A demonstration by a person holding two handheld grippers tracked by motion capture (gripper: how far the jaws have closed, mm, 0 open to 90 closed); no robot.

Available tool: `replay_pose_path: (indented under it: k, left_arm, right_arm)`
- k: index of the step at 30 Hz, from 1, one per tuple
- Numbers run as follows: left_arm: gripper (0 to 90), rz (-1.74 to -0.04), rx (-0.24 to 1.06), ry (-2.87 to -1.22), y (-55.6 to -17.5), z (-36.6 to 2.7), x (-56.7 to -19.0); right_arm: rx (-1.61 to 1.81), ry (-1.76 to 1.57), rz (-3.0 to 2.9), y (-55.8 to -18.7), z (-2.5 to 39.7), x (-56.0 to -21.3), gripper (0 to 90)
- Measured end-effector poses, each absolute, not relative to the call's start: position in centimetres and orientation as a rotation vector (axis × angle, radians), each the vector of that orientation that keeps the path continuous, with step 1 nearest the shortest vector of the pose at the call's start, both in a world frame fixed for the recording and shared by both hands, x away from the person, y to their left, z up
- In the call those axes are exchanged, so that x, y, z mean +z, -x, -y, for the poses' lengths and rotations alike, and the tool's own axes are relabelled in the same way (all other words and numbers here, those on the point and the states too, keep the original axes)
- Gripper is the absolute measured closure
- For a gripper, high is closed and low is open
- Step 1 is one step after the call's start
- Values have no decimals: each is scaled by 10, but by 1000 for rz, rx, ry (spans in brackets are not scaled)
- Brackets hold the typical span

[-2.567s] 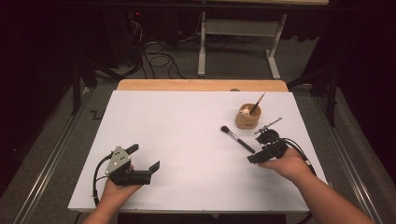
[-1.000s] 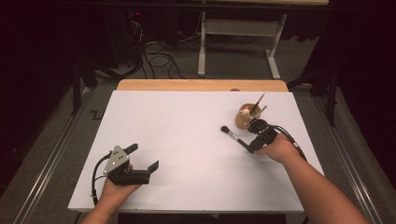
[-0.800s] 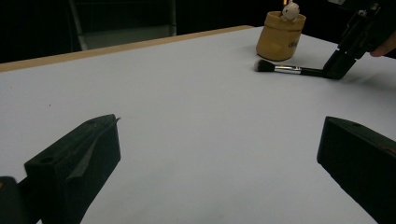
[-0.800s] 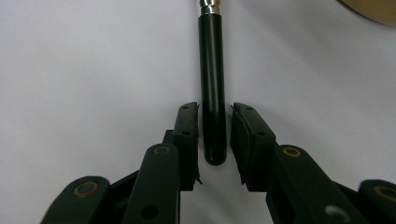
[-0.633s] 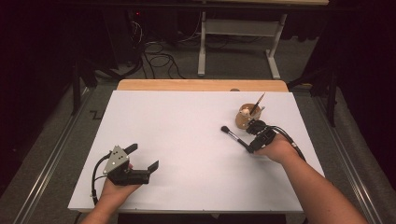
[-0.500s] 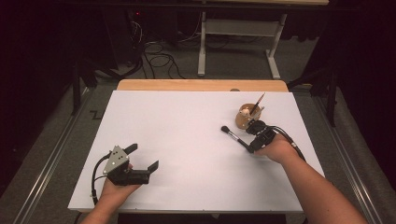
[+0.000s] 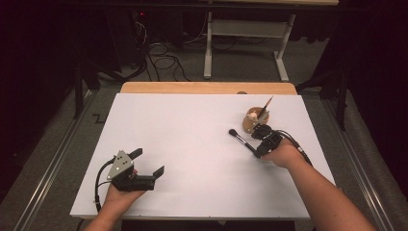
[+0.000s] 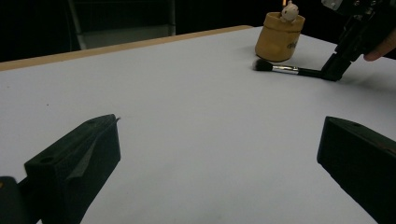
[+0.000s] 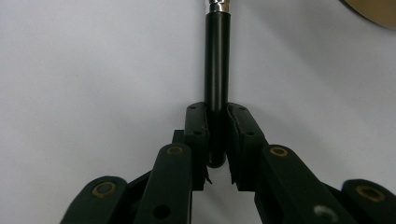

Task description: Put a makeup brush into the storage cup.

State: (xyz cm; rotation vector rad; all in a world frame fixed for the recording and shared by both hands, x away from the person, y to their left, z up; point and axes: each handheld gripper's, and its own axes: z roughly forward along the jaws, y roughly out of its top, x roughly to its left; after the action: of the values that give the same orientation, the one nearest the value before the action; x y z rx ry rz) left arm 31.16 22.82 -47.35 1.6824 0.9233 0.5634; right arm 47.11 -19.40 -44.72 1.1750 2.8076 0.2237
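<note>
Two grippers are in my hands over the white desk (image 7: 192,130). My right gripper (image 9: 217,135) is pinched shut on the brush (image 9: 217,60). Its jaws squeeze the black handle near the tail end, one jaw on each side. The rest of the handle runs straight out ahead of the jaws, up to a silver ring. In the high view, the brush (image 7: 239,138) lies low on the desk, with its dark fluffy tip pointing away from my right gripper (image 7: 256,151). From my left gripper's camera I can see the brush (image 8: 285,69) tip resting on the desk.

A small tan cup (image 7: 256,121) stands just past my right gripper, close beside the brush. A thin stick pokes up out of it.

My left gripper (image 7: 149,163) is well apart from all that, near my edge of the desk. Its jaws are spread wide and hold nothing. Only bare desk lies between them.
</note>
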Motion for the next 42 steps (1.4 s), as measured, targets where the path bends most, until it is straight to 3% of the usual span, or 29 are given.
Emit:
replay_pose_path:
  k: [20, 42]
  left_arm:
    - [2, -922, 567, -1682, -312, -229, -474]
    - [2, -927, 557, -1688, -313, -228, -475]
  right_arm:
    - [277, -1149, -2787, -462, 195, -434, 814]
    - [536, -1153, -2650, -416, 217, -419, 813]
